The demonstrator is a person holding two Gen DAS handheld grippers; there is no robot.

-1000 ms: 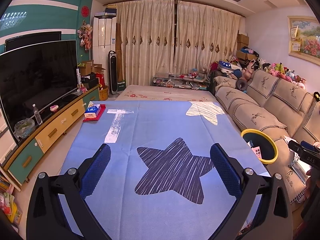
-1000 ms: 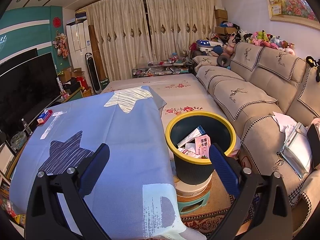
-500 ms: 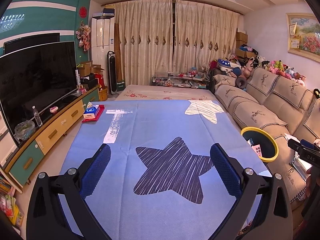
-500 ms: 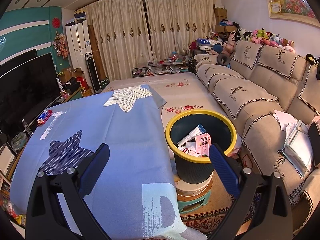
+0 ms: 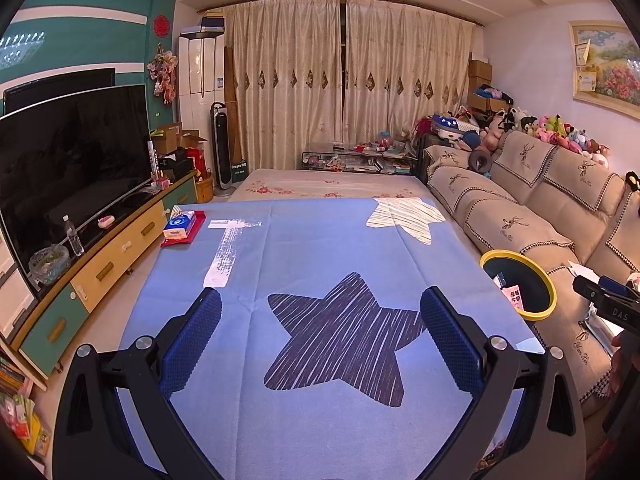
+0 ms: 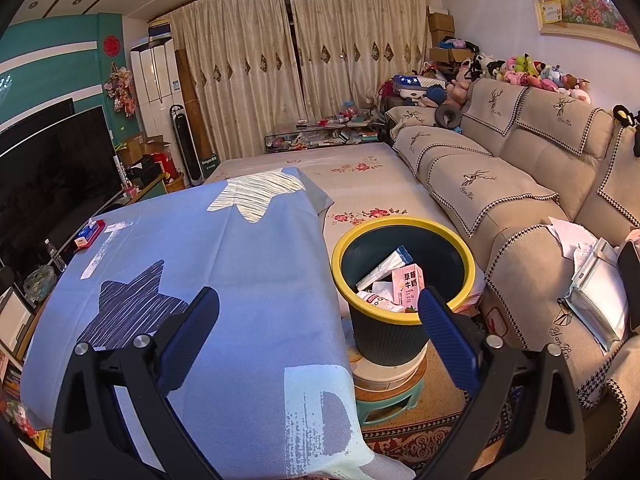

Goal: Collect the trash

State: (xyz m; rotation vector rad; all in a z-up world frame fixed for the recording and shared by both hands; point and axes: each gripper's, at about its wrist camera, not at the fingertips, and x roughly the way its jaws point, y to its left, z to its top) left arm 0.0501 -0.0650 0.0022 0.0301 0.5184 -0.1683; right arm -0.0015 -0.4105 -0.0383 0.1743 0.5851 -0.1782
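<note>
— Compared with a second ago, what is changing?
— Very little: the left gripper is tilting up slightly, so the dark star is sliding lower in its frame, and the right gripper is keeping almost the same view, the bin creeping slightly lower.
— How are the jaws standing?
— Both pairs are spread wide and released, gripping nothing.
— Where is the trash sitting?
— Inside the yellow-rimmed trash bin, centre-right of the right view: a pink carton is leaning among white wrappers. In the left view the same bin is showing at the right edge, beside the sofa.
— And the blue star cloth?
— It is filling the middle of the left frame; a tissue pack on a red tray is lying at its upper-left corner.
— Anything of the person?
— A hand is showing at the far right of the left frame.
</note>
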